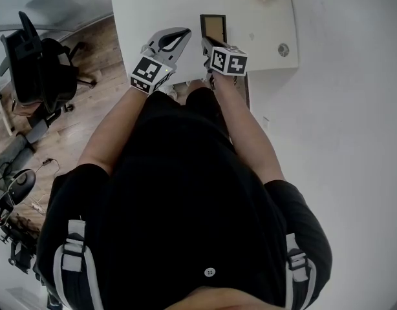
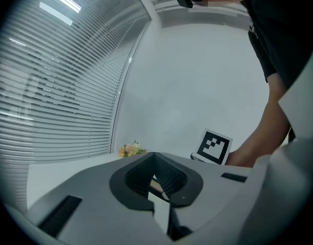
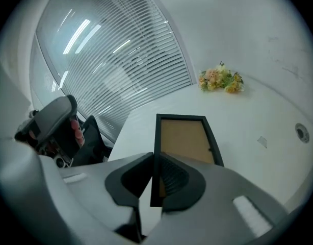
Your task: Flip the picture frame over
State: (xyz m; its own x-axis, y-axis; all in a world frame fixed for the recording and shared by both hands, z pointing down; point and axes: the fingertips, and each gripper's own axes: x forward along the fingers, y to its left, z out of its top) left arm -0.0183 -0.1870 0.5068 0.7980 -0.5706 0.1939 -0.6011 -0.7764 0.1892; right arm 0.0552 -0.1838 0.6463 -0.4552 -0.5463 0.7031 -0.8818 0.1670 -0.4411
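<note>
Gripping: right hand-held gripper (image 3: 153, 156) clamps picture frame (image 3: 184, 139) by left edge, mid-picture.
Left hand-held gripper (image 2: 154, 156): jaws together, nothing clearly held.
Hidden: frame's near end, behind jaws.

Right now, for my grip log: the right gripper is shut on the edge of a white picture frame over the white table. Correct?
Not quite: the picture frame is black, not white, as the right gripper view shows. The right gripper is indeed shut on its edge, over the white table.
</note>
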